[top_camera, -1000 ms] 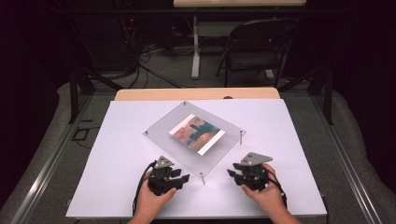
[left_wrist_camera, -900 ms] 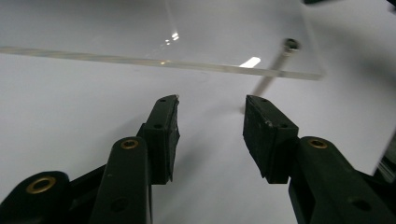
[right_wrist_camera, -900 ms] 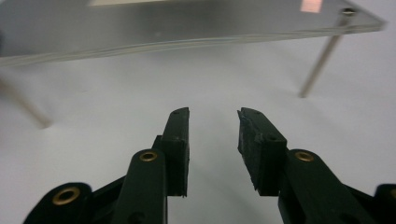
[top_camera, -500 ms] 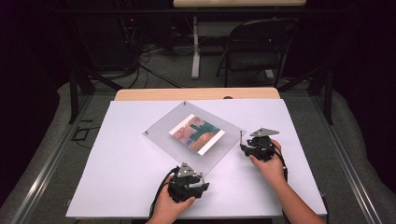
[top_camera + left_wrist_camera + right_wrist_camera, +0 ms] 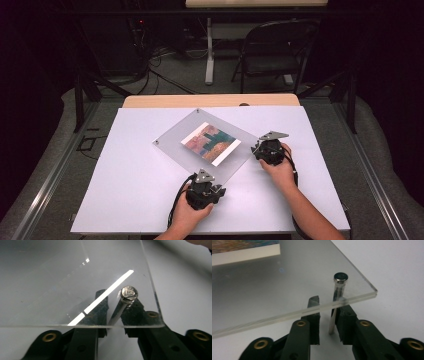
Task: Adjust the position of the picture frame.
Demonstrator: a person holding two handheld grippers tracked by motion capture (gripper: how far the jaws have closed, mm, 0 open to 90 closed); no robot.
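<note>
Each hand-held gripper, left (image 5: 209, 183) and right (image 5: 260, 148), has just been closing around a metal leg (image 5: 119, 311) under the clear picture frame (image 5: 175, 142), not yet squeezing; a crooked pinch could tip it.

From the high view we look forward and down on the clear frame (image 5: 205, 145) from well above the person's side of the table (image 5: 130, 200). In the left gripper view we sit close under the frame's near corner, by its metal post (image 5: 117, 312). The right gripper view crouches equally near (beside another post (image 5: 335, 312)). All three share that frame.
</note>
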